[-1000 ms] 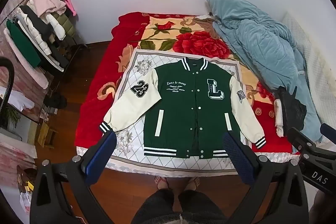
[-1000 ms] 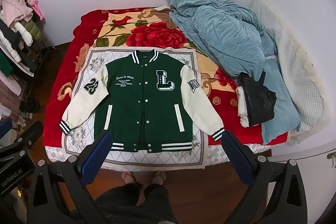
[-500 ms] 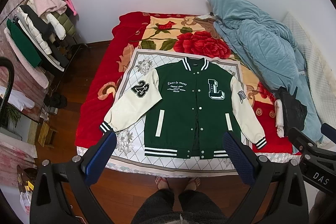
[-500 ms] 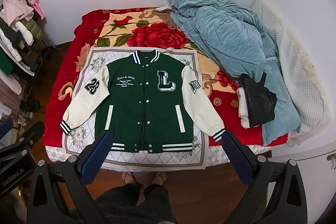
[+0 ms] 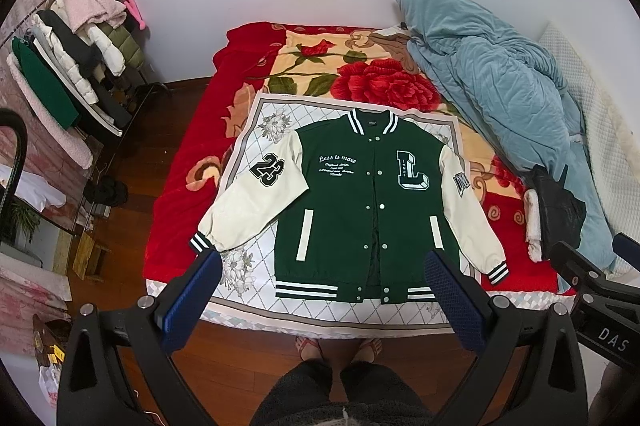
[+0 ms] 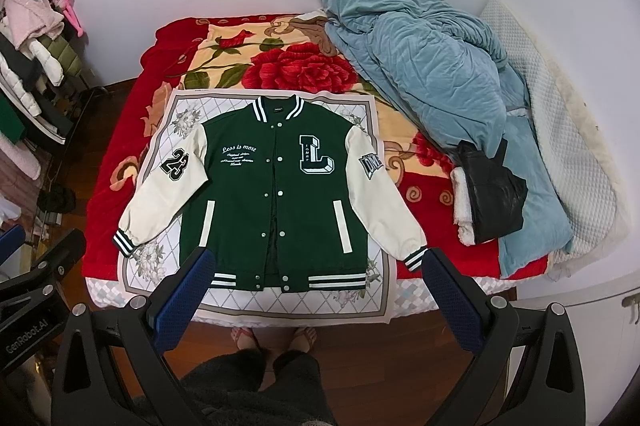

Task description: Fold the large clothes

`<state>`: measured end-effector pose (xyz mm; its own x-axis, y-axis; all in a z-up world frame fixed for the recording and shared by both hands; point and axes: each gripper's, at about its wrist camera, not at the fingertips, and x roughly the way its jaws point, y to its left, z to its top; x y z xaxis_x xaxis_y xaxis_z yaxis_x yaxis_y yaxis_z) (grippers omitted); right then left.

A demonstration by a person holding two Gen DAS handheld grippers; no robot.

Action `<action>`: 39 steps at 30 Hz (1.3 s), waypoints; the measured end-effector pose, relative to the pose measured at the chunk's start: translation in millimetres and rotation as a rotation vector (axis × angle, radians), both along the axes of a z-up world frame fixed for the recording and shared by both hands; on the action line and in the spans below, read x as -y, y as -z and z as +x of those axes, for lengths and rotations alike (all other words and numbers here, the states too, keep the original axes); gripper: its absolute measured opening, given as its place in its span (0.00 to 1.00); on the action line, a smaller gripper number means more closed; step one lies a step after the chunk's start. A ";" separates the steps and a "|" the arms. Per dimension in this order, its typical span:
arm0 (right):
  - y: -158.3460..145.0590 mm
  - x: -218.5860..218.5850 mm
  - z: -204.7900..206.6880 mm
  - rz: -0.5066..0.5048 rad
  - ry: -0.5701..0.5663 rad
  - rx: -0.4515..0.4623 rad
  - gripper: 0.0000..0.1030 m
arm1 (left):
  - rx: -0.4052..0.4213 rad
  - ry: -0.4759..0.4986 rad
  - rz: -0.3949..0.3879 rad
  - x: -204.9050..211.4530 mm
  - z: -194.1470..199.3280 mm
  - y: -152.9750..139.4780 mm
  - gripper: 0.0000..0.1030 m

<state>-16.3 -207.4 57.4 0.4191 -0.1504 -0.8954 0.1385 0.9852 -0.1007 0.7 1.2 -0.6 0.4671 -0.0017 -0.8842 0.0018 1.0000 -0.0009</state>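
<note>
A green varsity jacket with cream sleeves lies flat, front up and snapped shut, on a white patterned cloth at the foot of the bed. Its sleeves spread out to both sides, collar toward the wall. My left gripper is open and held high above the floor, short of the jacket's hem. My right gripper is open too, at the same height, holding nothing. Each gripper shows at the edge of the other's view.
A red rose blanket covers the bed. A blue quilt and a black bag lie on its right side. A loaded clothes rack stands to the left. A person's legs and sandalled feet stand on the wooden floor.
Both views have drifted very slightly; the jacket and bed have not moved, and both grippers stay open.
</note>
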 end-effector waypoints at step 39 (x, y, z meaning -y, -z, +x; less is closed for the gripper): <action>3.5 -2.9 12.2 0.001 0.000 -0.005 1.00 | -0.005 0.001 0.000 -1.6 -0.6 2.5 1.00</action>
<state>-4.1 -204.5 53.9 0.4151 -0.1496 -0.8974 0.1377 0.9854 -0.1005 0.0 2.8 -3.1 0.4624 -0.0018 -0.8866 0.0024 1.0000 -0.0008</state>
